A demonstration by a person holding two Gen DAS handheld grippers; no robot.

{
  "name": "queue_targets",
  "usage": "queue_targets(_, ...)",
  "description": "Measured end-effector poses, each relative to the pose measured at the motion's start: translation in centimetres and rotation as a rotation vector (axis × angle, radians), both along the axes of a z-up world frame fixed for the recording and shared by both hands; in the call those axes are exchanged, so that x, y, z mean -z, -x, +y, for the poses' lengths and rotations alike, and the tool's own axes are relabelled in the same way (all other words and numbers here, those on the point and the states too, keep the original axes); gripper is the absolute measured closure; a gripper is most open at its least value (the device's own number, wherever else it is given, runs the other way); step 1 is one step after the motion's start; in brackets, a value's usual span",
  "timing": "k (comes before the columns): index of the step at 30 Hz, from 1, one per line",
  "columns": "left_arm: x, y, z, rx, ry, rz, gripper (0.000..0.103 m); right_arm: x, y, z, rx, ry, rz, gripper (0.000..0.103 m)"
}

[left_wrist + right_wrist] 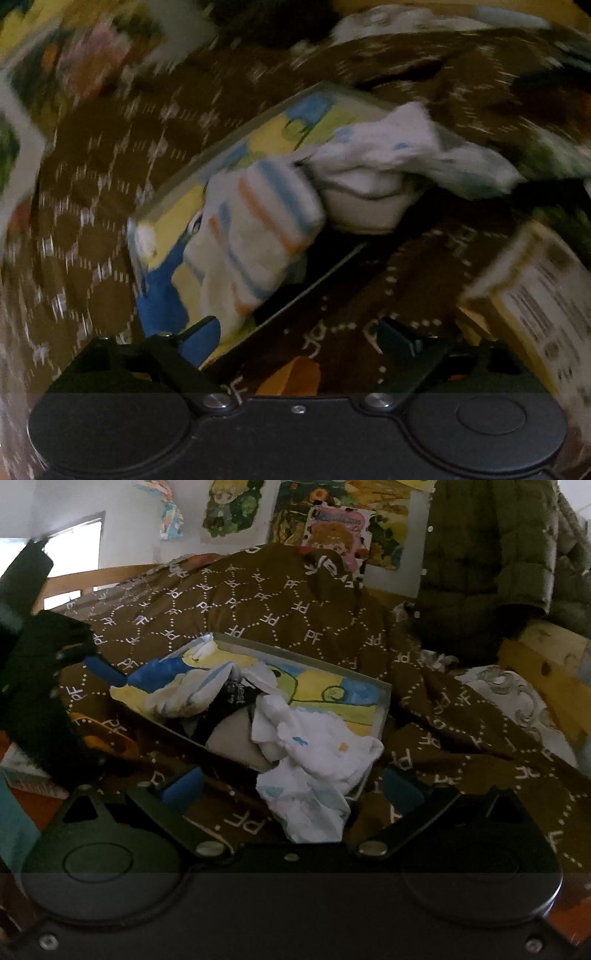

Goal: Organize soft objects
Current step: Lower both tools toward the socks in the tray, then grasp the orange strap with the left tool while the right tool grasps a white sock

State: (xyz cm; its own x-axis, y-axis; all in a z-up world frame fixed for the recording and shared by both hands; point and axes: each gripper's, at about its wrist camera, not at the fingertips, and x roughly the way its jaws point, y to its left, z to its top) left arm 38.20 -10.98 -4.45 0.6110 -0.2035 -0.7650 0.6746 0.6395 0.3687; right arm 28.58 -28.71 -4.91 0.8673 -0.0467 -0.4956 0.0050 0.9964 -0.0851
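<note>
A shallow tin box with a yellow, blue and green painted inside lies on a brown patterned quilt. It holds soft items: a striped sock, a white cloth with small blue marks, and a black piece. White cloth spills over the box's near rim. My right gripper is open, its blue pads either side of that cloth. My left gripper is open and empty at the box's near edge; it also shows at the left of the right wrist view. The left view is blurred.
A cardboard box with a printed label lies to the right in the left wrist view. A green puffer jacket hangs at the back right. Posters cover the wall. A wooden bed frame and a pale pillow are at right.
</note>
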Motion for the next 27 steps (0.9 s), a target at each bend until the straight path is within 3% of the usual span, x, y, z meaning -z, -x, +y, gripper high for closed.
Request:
queue_targets(6,1.1,-3.5,0.8,-0.143,0.011,0.159,0.020,1.3,-3.1,0.1,-0.052,0.025,0.036,0.001)
queue_targets(11,2.0,-5.5,1.7,-0.232,0.040,0.257,0.028,2.7,-5.0,1.0,-0.082,0.058,0.074,0.015)
queue_targets(13,2.3,-5.9,1.9,-0.247,0.041,0.275,0.034,3.3,-5.5,1.4,-0.077,0.069,0.097,0.025)
queue_targets(21,2.8,-6.8,2.8,-0.309,0.032,0.322,0.049,4.3,-6.6,2.9,-0.072,0.142,0.135,0.038)
queue_targets(27,2.8,-6.7,3.4,-0.329,0.066,0.350,0.063,4.8,-7.1,4.3,-0.062,0.224,0.151,0.055)
